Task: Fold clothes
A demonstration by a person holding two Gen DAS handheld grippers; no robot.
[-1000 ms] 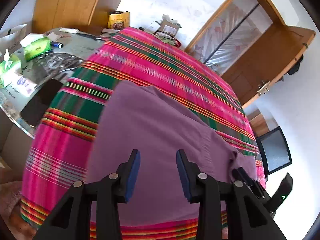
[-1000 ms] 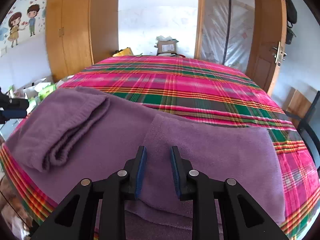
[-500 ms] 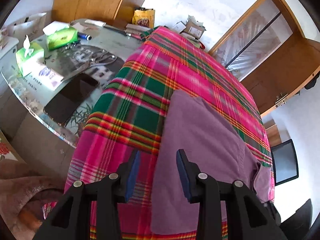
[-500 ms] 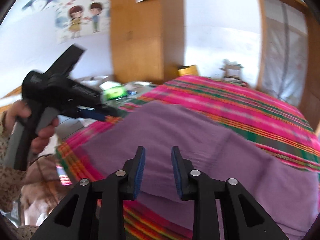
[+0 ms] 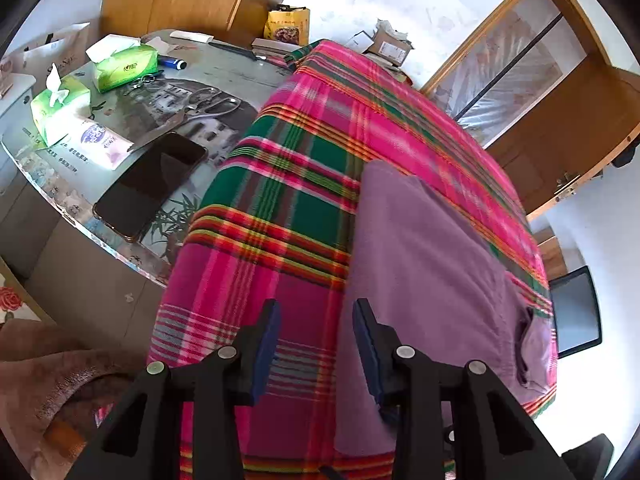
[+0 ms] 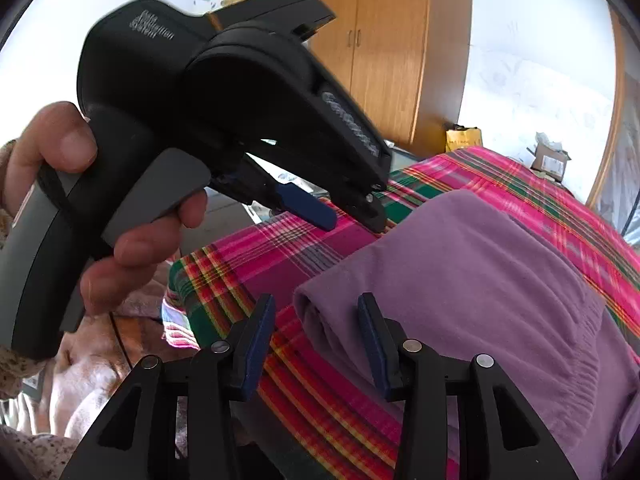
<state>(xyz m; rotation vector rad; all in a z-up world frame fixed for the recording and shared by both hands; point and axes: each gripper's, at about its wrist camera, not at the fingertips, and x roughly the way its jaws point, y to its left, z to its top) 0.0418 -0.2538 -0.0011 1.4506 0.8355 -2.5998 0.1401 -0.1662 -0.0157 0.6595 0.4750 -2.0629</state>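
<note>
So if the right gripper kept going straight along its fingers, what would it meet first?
Most likely the folded left edge of the purple garment, which lies just ahead of the open right gripper on the plaid cloth; depth is hard to judge.

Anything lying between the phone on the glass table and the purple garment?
Only bare plaid cloth. In the left wrist view, the phone sits on the glass table, and pink-green plaid runs uninterrupted to the purple garment edge.
</note>
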